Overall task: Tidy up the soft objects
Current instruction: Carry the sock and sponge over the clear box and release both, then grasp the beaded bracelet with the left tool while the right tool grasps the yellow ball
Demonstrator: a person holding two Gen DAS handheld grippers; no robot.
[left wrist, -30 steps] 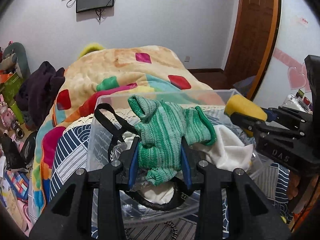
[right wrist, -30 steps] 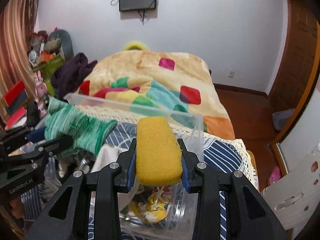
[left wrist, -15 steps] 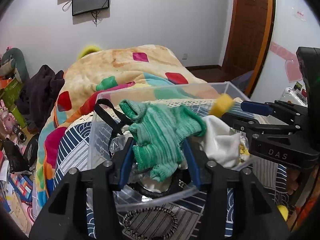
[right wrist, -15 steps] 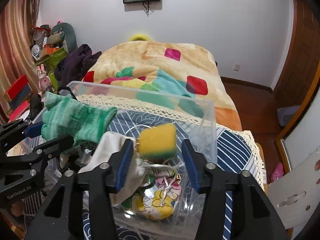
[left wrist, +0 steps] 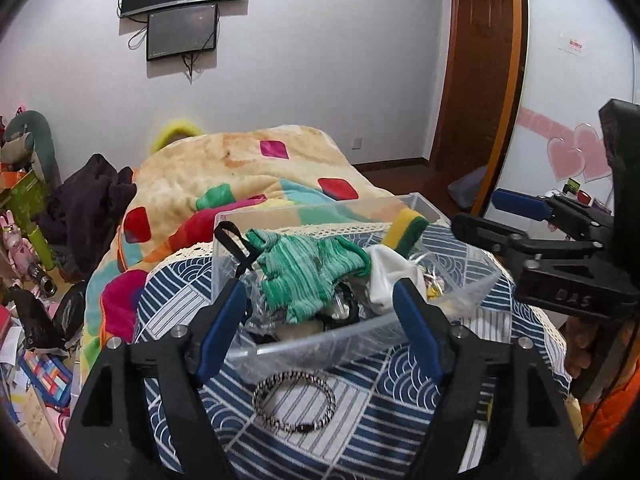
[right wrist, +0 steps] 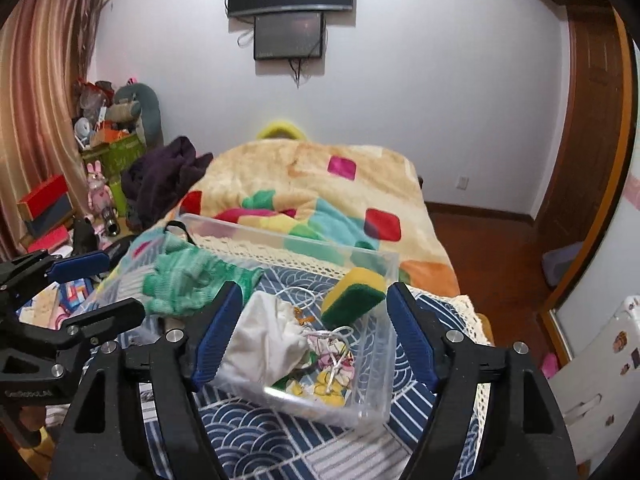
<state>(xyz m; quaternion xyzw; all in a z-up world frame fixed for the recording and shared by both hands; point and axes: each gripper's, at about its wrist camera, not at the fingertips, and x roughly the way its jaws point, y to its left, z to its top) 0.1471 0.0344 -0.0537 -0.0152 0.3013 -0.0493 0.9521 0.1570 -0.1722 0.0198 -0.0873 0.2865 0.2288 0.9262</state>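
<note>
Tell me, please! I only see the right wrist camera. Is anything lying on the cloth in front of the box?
Observer: Yes. The left wrist view shows a black-and-white beaded loop on the blue patterned cloth, just outside the clear box's near wall.
Operator: Is the other gripper squeezing the green glove?
Observer: No. The left gripper has its jaws spread wide, and the green glove lies loose on the pile in the box.
Operator: Anything pretty over on my right?
Observer: Two pink hearts are stuck on the white panel there.
</note>
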